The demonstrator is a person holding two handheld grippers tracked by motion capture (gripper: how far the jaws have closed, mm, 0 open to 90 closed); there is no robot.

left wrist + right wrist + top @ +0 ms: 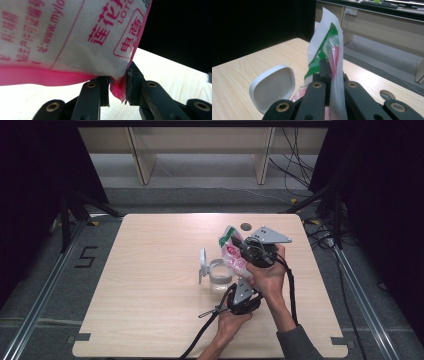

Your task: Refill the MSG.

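Both claws hold the white-and-pink printed plastic pouch [231, 254] tilted above the clear lidded container [218, 276]: the left gripper [117, 91] pinches its pink bottom corner, the right gripper [329, 75] clamps its upper edge. That thin corner could slip free, dropping the pouch beside the container.

Both grippers [243, 296] [248, 251] clamped, hands close together.

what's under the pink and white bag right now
Below the bag stands a clear container with its white hinged lid open. The left gripper pinches the bag's bottom corner, the right gripper its upper part. The bag hides part of the container's mouth.
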